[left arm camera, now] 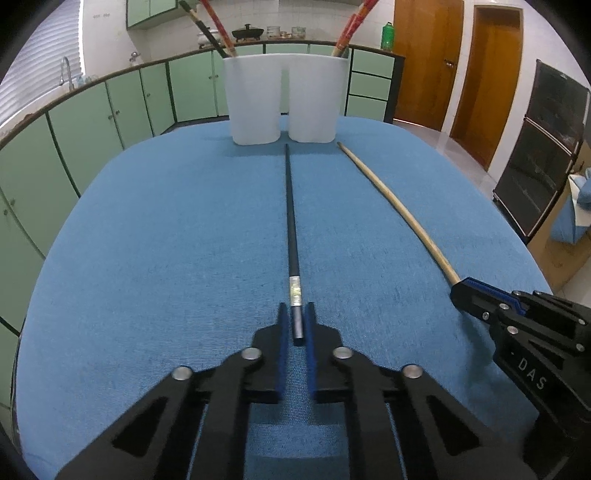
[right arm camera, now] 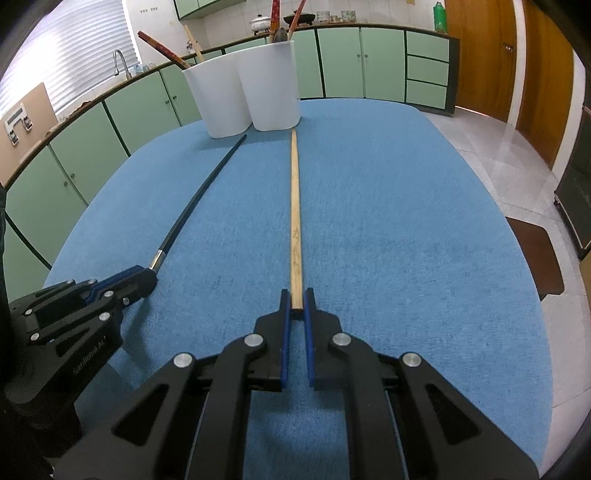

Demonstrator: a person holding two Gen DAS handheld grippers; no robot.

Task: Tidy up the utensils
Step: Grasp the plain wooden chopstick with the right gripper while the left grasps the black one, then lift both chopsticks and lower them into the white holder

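the left gripper (left arm camera: pixel 297 314) is closed tight on the thick end of the black stick (left arm camera: pixel 290 221). the stick lies flat on the blue cloth (left arm camera: pixel 166 240) and its thin tip points at the white holder (left arm camera: pixel 284 99), stopping just in front of it. the holder has two cups joined side by side, and more sticks (left arm camera: pixel 218 29) stand up in both cups. to the right, the wood stick (right arm camera: pixel 295 206) lies flat on the cloth too, beside the black one, with its far tip near the holder. the right gripper (right arm camera: pixel 296 301) is closed tight on its near end. green cupboards (left arm camera: pixel 92 118) run along the wall behind.
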